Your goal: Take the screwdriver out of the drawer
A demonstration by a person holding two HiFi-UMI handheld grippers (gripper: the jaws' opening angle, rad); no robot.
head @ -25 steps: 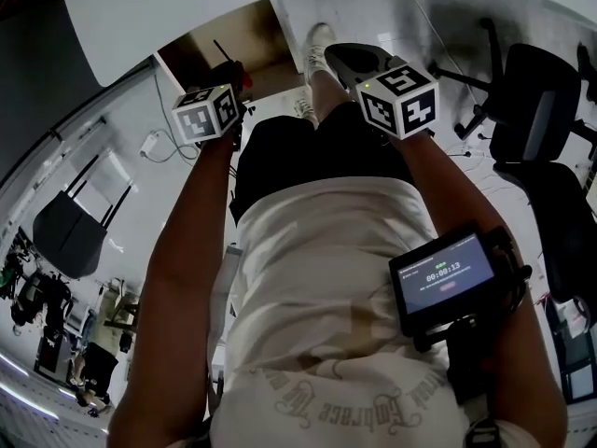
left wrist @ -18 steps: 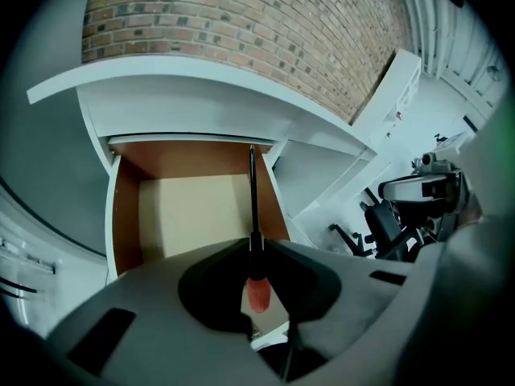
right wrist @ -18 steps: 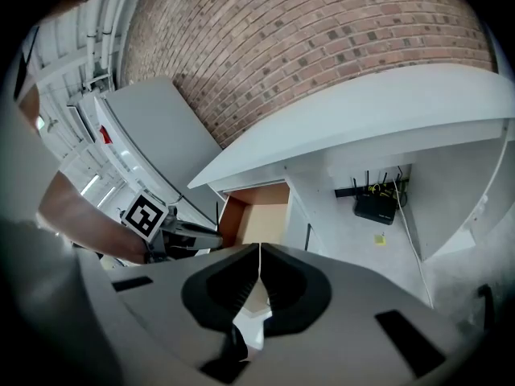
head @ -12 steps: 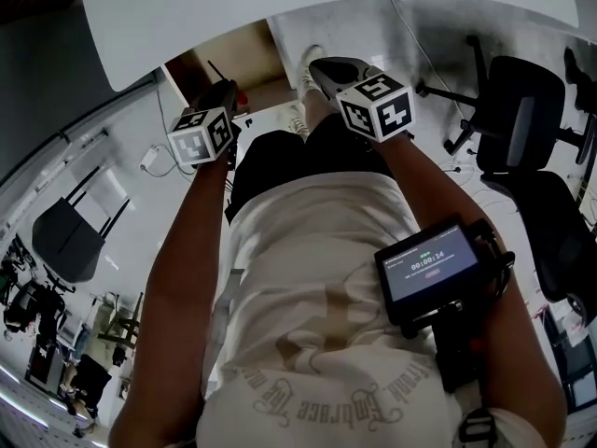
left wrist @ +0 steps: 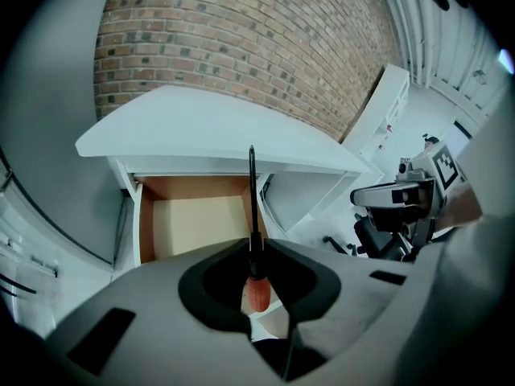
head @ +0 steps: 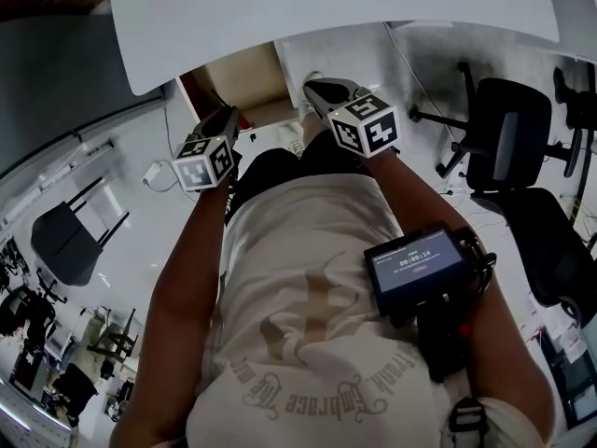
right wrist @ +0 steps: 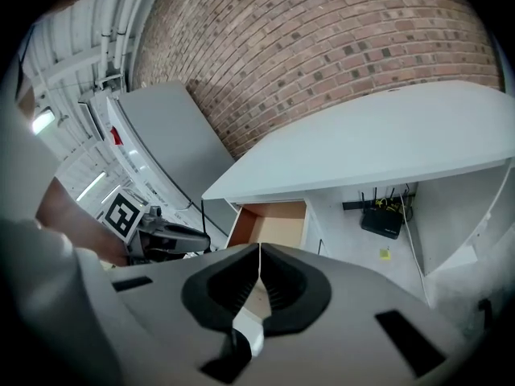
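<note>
My left gripper (left wrist: pixel 256 252) has its jaws clamped on the screwdriver (left wrist: pixel 253 223). The tips pinch the dark collar where the thin black shaft meets the orange handle. The handle sits behind the tips, in the hollow between the jaws, and the shaft runs straight out ahead of them. Its point crosses the front edge of the white bench (left wrist: pixel 209 127) as my left gripper view sees it.

Beyond and below these jaws the drawer (left wrist: pixel 193 223) stands pulled open under the bench, showing its pale wooden floor and brown side walls. The screwdriver touches nothing but my jaws. A brick wall (left wrist: pixel 241 39) rises behind the bench.

My right gripper (right wrist: pixel 259 268) has its jaws together, the ribbed pads meeting in a thin line with nothing between them. Ahead of them lies the same open drawer. Off to their right, on the floor under the bench, sits a black router (right wrist: pixel 380 219) with its aerials up.

From the head view both grippers are held out in front of my body, well apart from each other. The left is beside the drawer's near end and the right is over my shoe. A small screen (head: pixel 417 267) is strapped to my right forearm, behind the right jaws. Black office chairs (head: pixel 504 129) stand further out on that side.
</note>
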